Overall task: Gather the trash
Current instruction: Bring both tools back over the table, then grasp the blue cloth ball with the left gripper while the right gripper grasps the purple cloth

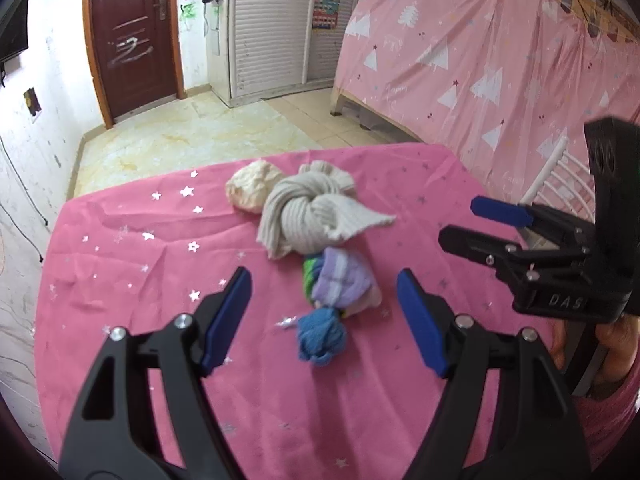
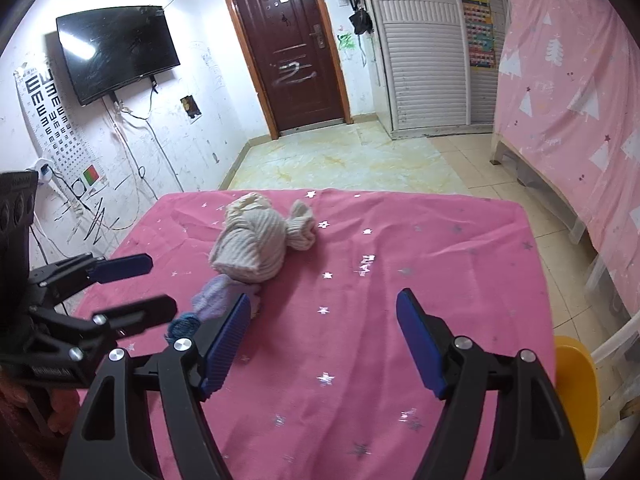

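Observation:
Several cloth items lie on a pink star-print tablecloth [image 1: 120, 260]: a knotted beige ribbed cloth [image 1: 308, 208] [image 2: 252, 248], a cream crumpled wad [image 1: 250, 190] [image 2: 248, 202] behind it, a purple and green striped bundle [image 1: 340, 280] [image 2: 224, 294], and a blue knitted ball [image 1: 322, 338] [image 2: 184, 326] nearest me. My left gripper [image 1: 322, 280] [image 2: 162, 284] hovers open over the purple bundle and blue ball, its pads clear of both. To their right, my right gripper [image 2: 324, 298] [image 1: 460, 220] stands open over bare cloth.
A yellow tub [image 2: 576, 392] stands on the floor by the table's right edge, next to a white chair [image 1: 552, 172]. A bed draped in pink sheet [image 1: 480, 60] fills the right side. Tiled floor, a brown door [image 2: 292, 48] and a wall TV [image 2: 116, 48] lie beyond.

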### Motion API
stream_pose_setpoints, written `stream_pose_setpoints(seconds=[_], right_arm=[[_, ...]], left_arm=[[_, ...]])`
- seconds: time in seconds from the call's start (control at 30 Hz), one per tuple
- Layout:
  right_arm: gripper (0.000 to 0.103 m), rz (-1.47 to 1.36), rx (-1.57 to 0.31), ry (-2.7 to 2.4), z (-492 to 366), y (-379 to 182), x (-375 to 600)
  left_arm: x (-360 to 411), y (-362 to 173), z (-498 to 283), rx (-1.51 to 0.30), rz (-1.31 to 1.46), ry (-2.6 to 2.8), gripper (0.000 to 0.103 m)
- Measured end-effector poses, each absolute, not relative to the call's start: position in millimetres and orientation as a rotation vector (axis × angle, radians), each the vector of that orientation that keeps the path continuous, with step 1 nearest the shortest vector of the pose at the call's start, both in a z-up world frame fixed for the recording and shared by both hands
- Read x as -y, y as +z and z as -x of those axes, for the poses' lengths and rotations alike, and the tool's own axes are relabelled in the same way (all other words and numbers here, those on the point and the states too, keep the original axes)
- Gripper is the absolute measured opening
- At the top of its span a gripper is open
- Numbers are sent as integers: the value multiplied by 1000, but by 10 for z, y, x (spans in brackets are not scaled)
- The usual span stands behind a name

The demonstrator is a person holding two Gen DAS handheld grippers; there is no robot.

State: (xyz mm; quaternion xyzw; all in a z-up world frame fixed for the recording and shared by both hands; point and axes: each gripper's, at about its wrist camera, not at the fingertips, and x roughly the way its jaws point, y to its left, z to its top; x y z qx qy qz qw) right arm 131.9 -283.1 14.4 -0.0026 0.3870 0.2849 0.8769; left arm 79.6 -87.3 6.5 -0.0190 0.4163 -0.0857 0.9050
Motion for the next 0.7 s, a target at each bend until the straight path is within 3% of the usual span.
stream_pose_setpoints(seconds=[0.17, 0.3, 0.43, 0.67, 0.7], right_arm=[[70, 4, -815, 604, -1321, 133, 2747], [71, 0, -825, 621, -1320, 122, 2664], [71, 11, -837, 632, -1308, 90, 2561], [71, 19, -854, 659, -1304, 44, 2383], [72, 20, -855, 662, -1304, 45, 2364]], left_arm=[[905, -86, -766, -884, -10, -190, 72], [915, -211, -773, -928, -18, -203, 58], [944, -271, -767, -942, -25, -221, 56], [918, -403, -809, -995, 7, -237, 28], [911, -405, -802, -993, 16, -239, 27]])
